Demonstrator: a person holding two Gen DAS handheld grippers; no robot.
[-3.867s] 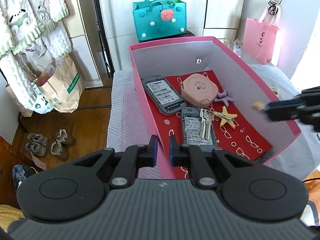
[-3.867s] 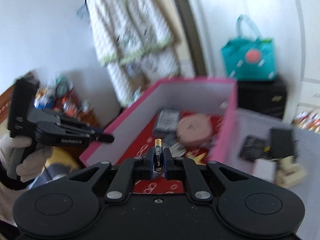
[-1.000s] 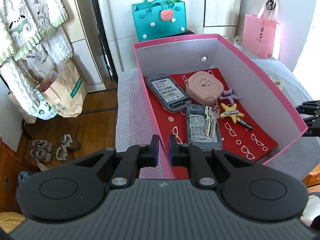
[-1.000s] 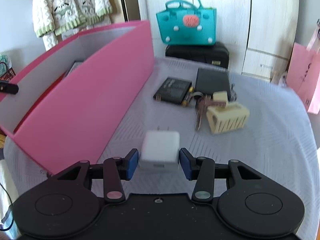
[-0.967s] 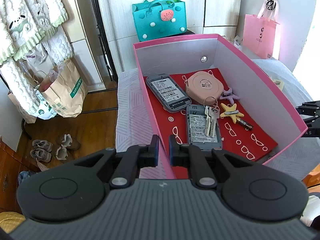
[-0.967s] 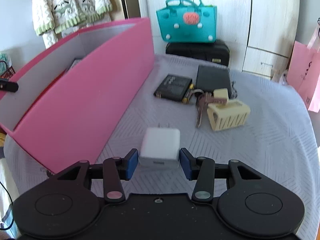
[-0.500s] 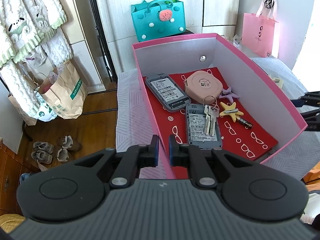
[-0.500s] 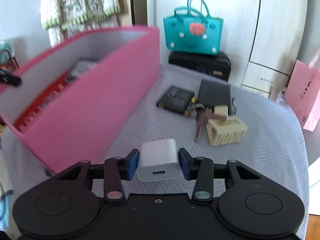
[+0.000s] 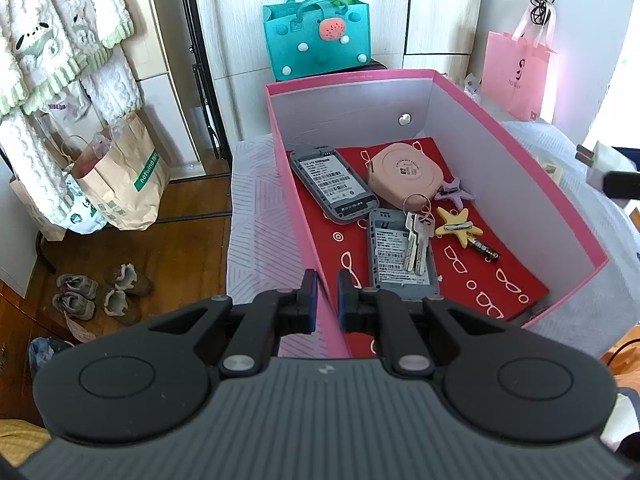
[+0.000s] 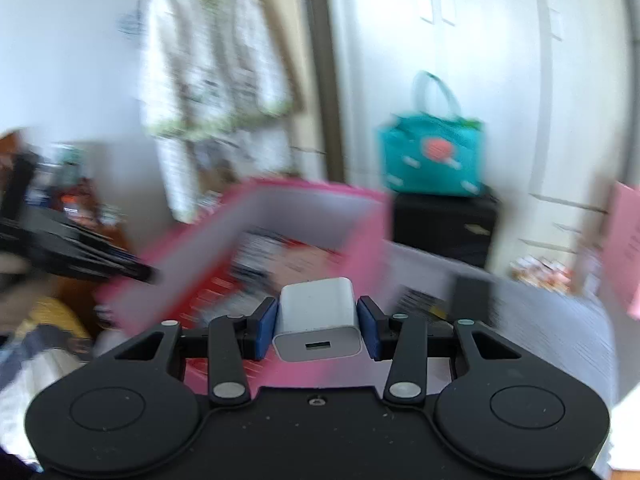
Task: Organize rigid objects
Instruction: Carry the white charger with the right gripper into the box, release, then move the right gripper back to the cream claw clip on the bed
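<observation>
Left wrist view, left gripper (image 9: 323, 294): its jaws are pressed together on the near wall of the pink box (image 9: 520, 168), pinching the rim and steadying it.
Left wrist view, box contents: on the red lining (image 9: 460, 280) lie a grey phone (image 9: 332, 184) at 11 o'clock of the floor's centre, a round pink case (image 9: 404, 176) at 1 o'clock, a second grey phone (image 9: 400, 252) near centre with keys (image 9: 416, 240) on it, a yellow star clip (image 9: 456, 226) and a small battery (image 9: 486, 248) at 3 o'clock, and a purple clip (image 9: 454, 196) touching the case.
Left wrist view, incoming item: the white charger (image 9: 600, 162) shows at the frame's 3 o'clock edge, outside the box's right wall and above the quilted cover (image 9: 256, 216).
Right wrist view, right gripper (image 10: 317, 326): clamped on the charger (image 10: 318, 320), one blue pad on each flat side, socket end facing the camera.
Right wrist view, surroundings: heavily blurred; the box (image 10: 280, 208) seems to lie at 11 o'clock beyond the fingers, and the teal bag (image 10: 432, 160) at 2 o'clock.
Handling, charger: probably light, stiff and smooth-sided, so it can slip if tilted; the flat sides are the right hold, and its prongs look to point away.
Step in hand: I judge it is being carried toward the box, with the bare lining at the near right corner the likely spot.
</observation>
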